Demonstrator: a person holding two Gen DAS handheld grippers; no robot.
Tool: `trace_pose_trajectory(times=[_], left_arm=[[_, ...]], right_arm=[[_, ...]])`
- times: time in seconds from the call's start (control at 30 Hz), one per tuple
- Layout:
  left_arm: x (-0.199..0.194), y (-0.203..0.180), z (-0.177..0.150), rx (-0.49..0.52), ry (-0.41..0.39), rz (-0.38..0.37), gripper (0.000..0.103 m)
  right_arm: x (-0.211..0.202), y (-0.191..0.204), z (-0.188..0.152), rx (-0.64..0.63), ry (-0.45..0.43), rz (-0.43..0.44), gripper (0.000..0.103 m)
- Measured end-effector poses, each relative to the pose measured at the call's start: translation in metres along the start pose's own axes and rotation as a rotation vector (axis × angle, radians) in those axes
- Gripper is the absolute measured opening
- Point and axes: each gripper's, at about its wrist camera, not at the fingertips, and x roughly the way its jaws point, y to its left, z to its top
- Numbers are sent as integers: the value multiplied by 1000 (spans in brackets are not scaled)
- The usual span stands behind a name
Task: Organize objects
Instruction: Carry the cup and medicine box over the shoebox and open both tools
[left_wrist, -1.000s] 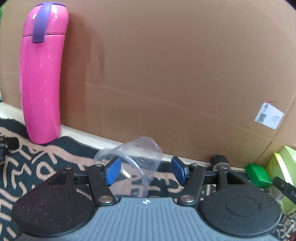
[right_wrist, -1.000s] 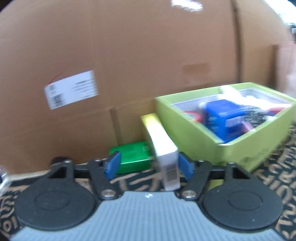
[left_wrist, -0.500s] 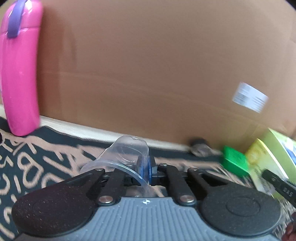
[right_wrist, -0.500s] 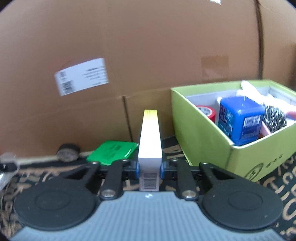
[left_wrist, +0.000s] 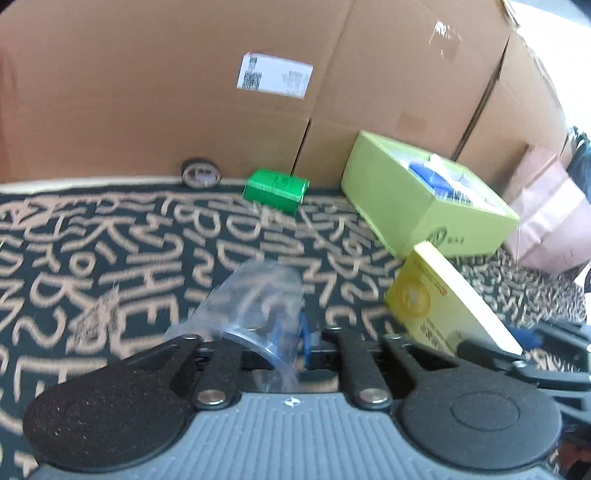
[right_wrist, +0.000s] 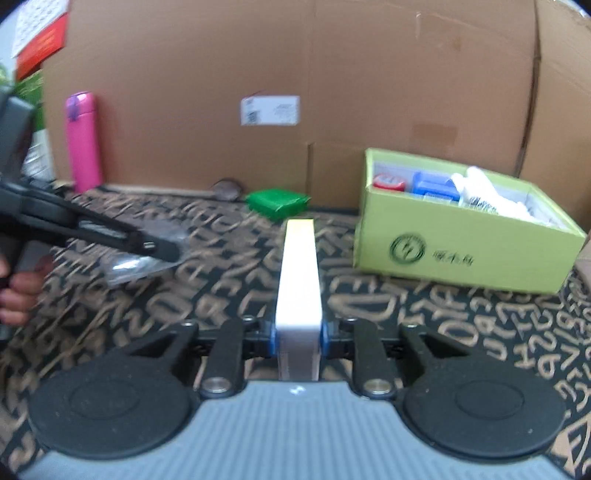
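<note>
My left gripper (left_wrist: 291, 341) is shut on the rim of a clear plastic cup (left_wrist: 255, 295) and holds it above the patterned mat. My right gripper (right_wrist: 298, 338) is shut on a thin yellow-and-white box (right_wrist: 298, 277), held on edge above the mat; the box also shows in the left wrist view (left_wrist: 439, 302). The open lime-green box (right_wrist: 461, 236) with several items inside stands to the right, also in the left wrist view (left_wrist: 424, 199). The left gripper with the cup shows in the right wrist view (right_wrist: 147, 254) at left.
A big cardboard box (right_wrist: 295, 92) walls the back. A pink bottle (right_wrist: 83, 140) stands at far left against it. A green packet (left_wrist: 275, 190) and a tape roll (left_wrist: 201, 173) lie at its foot. A pink paper bag (left_wrist: 546, 218) is at far right.
Both grippers closed, the left on the cup and the right on the thin box. Both have since lifted and pulled back from the cardboard wall; the left view swung right.
</note>
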Motion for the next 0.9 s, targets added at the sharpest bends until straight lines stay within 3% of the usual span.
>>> trace_pose_trajectory(times=[0.07,0.17,0.37,0.47,0.57,0.77,0.8,0.87,0.9], left_arm=[[-11,2,-6,6,4,33,51],[-35,3,-10,39,-27,86,58],[-61,1,8,89,-128,159,70],[-44,-2,23,128,-112,150,71],[-28,-2,32,158,-77,144,73],[5,8,24,201,29,205,73],[7,11,23,189,35,206,73],[9,19,20,160,49,189,68],[8,19,20,152,44,187,67]], right_arm=[[-11,-3,1,17,-23,33,55],[-15,-6,5,12,-45,43,67],[-6,-22,5,197,-13,152,69],[9,-17,4,211,19,140,71],[19,-1,4,156,37,90,82],[49,24,-1,-13,93,-9,82],[53,25,-3,-23,102,-16,82],[55,21,-6,0,92,19,68],[55,19,-6,7,89,31,67]])
